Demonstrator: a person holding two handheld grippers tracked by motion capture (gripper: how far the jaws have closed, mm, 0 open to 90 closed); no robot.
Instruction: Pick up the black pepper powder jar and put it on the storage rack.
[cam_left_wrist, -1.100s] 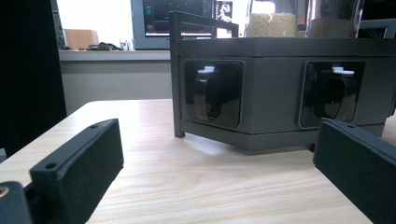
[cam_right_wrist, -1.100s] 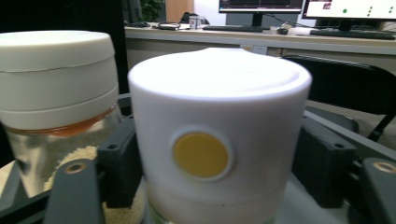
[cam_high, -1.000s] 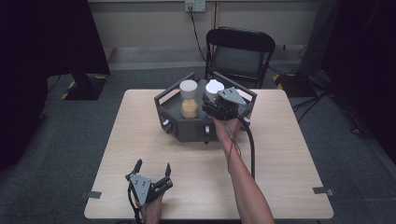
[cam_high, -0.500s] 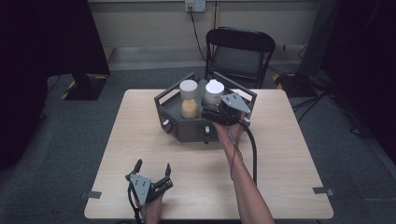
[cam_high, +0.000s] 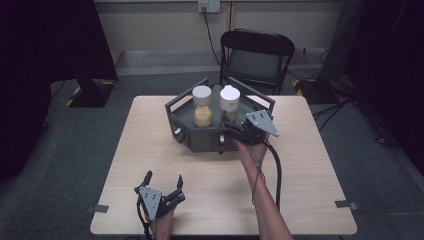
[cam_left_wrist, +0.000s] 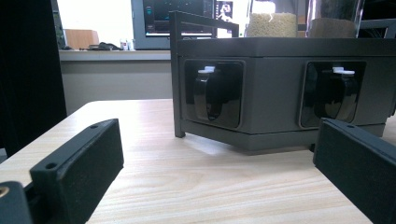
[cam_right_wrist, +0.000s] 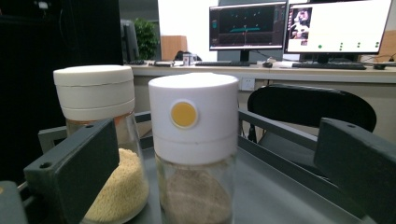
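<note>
Right tool (cam_high: 234, 125) released, jaws just opened wide, near the brown-filled jar (cam_right_wrist: 194, 154) on the rack (cam_high: 182, 122). Left tool (cam_high: 163, 181) released, resting on the counter (cam_high: 300, 165).

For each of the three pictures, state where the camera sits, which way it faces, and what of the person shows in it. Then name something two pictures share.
High view: above the person's side, looking forward and down on the table; both forearms, left tool and right tool show.
Left tool view: low by the table top, facing the grey rack; its own open jaws show.
Right tool view: at the rack, facing the button-lid jar and the grain jar; its own open jaws show.
Shared: rack and both jars.
</note>
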